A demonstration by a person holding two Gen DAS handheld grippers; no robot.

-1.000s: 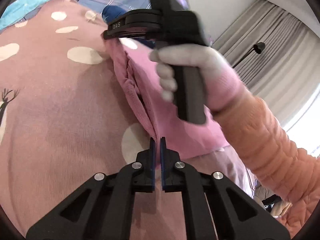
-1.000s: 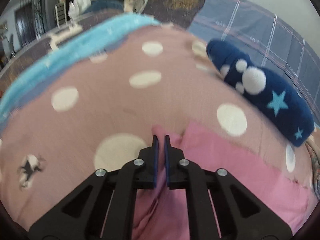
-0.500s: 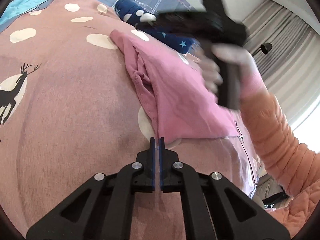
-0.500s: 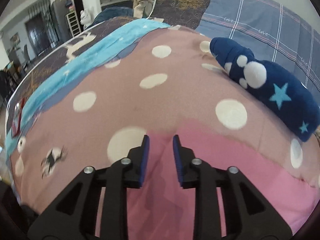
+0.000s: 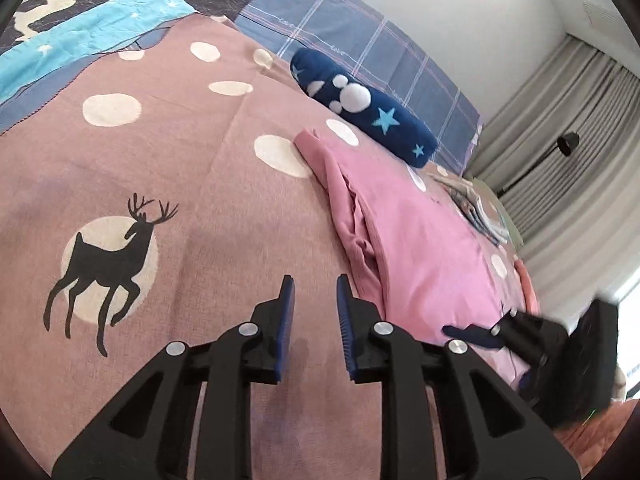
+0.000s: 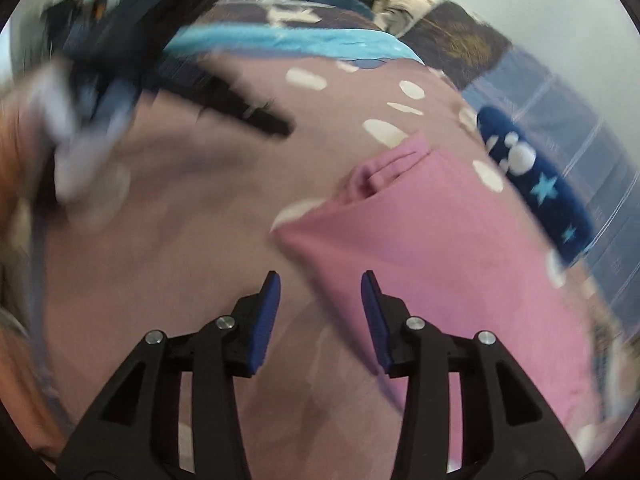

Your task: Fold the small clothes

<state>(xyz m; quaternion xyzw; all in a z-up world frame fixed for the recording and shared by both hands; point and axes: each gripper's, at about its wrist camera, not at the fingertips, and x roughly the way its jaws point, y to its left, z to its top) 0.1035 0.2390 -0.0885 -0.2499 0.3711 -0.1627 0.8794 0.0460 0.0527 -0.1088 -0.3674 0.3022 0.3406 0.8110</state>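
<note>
I am looking along my left tongs (image 5: 312, 304), and their jaws have just been opening; they are standing narrowly parted with nothing between them, only the mauve bedspread (image 5: 192, 184) showing in the gap. The pink garment (image 5: 420, 248) is lying flat on the bed just to the right of these tongs, its bunched, folded edge running up toward a white dot on the spread. Beyond it, a navy plush pillow (image 5: 372, 116) with stars is resting near the plaid pillowcase (image 5: 360, 44). A printed deer (image 5: 108, 256) is sitting on the spread to the left.

My right tongs (image 6: 320, 300) have also just been opening and are standing moderately wide, gripping nothing. In this blurred view the garment's nearest corner is pointing toward the gap from above, and its edge is passing by the right pad, though I cannot tell whether it is touching. The right tongs are also showing low at the right edge of the left view, over the garment's near end.
</note>
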